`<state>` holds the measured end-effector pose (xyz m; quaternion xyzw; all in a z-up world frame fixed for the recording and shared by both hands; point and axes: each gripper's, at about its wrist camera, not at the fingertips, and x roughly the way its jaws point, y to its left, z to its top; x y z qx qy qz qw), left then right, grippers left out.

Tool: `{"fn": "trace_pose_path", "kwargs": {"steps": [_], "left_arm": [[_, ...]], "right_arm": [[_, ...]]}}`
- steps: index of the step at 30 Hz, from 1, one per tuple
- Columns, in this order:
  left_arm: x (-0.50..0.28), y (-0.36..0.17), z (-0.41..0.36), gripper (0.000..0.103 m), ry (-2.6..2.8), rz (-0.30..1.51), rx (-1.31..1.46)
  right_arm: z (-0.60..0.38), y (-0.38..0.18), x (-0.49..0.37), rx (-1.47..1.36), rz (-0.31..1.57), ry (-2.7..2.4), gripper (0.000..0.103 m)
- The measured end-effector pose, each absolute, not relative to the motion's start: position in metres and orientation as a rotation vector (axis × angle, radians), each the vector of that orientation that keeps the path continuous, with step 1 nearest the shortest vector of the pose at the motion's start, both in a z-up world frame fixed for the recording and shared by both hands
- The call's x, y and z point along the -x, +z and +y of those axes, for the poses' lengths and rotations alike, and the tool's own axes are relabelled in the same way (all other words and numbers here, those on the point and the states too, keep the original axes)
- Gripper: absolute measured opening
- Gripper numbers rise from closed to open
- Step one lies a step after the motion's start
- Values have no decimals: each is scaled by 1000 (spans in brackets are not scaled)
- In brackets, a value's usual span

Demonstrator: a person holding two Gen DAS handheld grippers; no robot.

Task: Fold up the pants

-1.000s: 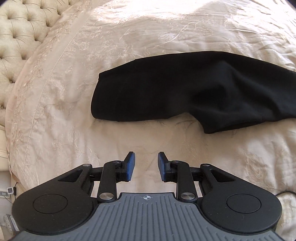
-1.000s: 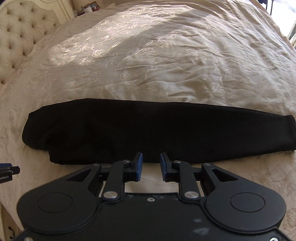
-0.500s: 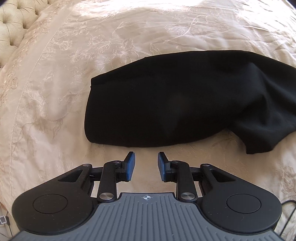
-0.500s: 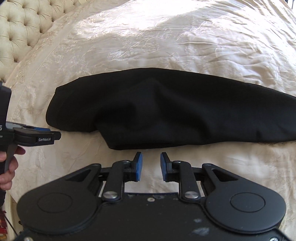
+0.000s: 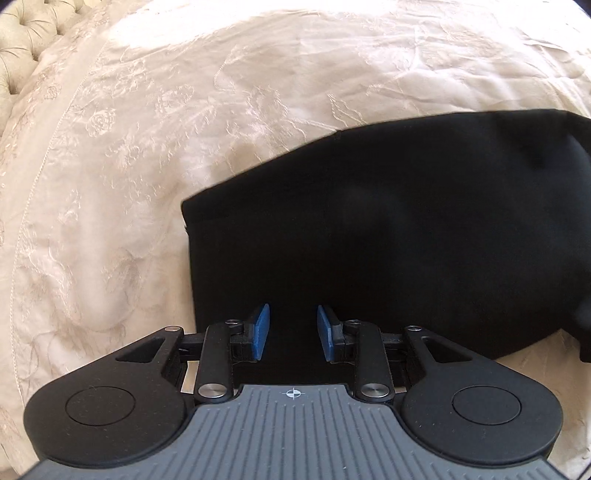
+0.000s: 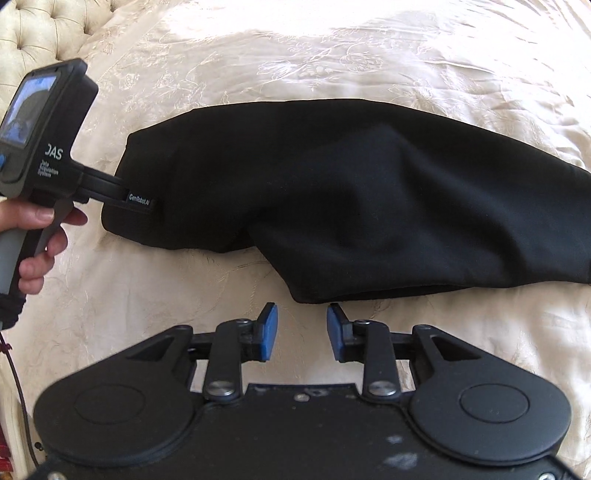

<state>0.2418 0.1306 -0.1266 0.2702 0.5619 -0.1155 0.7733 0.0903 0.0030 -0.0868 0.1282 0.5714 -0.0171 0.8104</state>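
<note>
The black pants lie flat on the cream embroidered bedspread, already doubled leg on leg. Their long axis runs left to right across both wrist views, with the blunt end at the left and the rest running out past the right edge of the frame.

The left tool stands over that left end. Black cloth lies beneath and between its blue pads, but the pads do not press on it. The jaws are opening.

The right tool hangs just short of the near lower edge, where a rounded lobe of fabric bulges toward it. Only bedspread shows between its pads. These jaws are opening too, and nothing is held.

Judged from this layout, the left tool is nearer to a grasp. The right tool must advance slightly to reach the edge.

Legible writing on the left unit, seen from the right wrist: "DAS" on the body, and "GenRobot.AI" on the finger link. The smaller lines beneath "DAS" are not clearly readable. A person's hand grips its handle.

A tufted headboard stands at upper left.
</note>
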Motion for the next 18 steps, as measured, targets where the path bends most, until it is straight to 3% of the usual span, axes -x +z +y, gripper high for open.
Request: {"fn": "trace_pose_path", "kwargs": {"steps": [8,9,11,18], "left_arm": [[-272,-135,124,29,-251,1178,-683],[-271,-137,123,29,-254,1176,-689],[-269,-138,119,29,-257,1169,-703],[-267,-128,126,29,-268,1170,-700]], "right_arm": [[3,-91,-96,-258,1190,-65,33],[3,-89,-95,-243,1179,-55,31],[5,-82,-84,-224,1173,-1,15],[-3,-64,-74,-106,1295,227,13]]}}
